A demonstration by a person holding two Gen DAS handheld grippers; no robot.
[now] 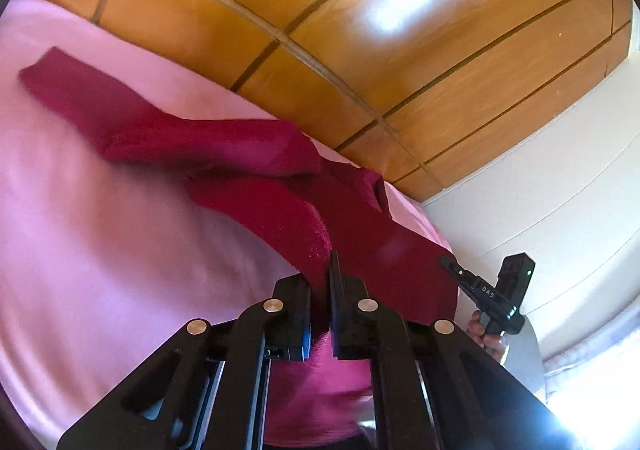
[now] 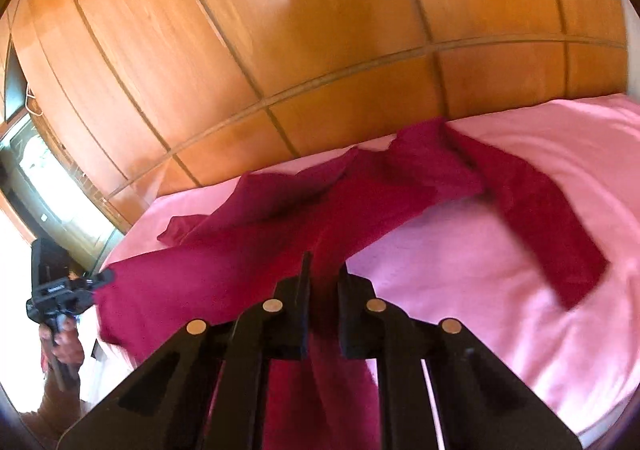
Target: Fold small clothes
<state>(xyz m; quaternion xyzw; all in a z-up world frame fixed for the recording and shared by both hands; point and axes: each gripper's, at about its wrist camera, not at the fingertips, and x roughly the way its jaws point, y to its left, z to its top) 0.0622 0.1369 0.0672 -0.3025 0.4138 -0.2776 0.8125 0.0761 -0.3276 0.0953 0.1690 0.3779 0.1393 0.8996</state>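
A dark red long-sleeved garment [image 1: 224, 146] lies stretched over a pink bed sheet [image 1: 100, 230], its near edge lifted off the sheet. In the left wrist view my left gripper [image 1: 320, 282] is shut on a fold of that edge. The right gripper [image 1: 454, 266] pinches the same edge further right, with a hand [image 1: 484, 330] below it. In the right wrist view my right gripper [image 2: 324, 282] is shut on the garment [image 2: 280, 218], whose cloth hangs down between the fingers. The left gripper [image 2: 105, 277] holds the far left corner. One sleeve [image 2: 540, 218] trails right across the sheet [image 2: 520, 310].
A wooden panelled wardrobe [image 1: 360, 30] rises right behind the bed and also fills the top of the right wrist view [image 2: 280, 30]. A white wall [image 1: 540, 170] stands at the right. A bright window [image 2: 48, 170] lies at the left.
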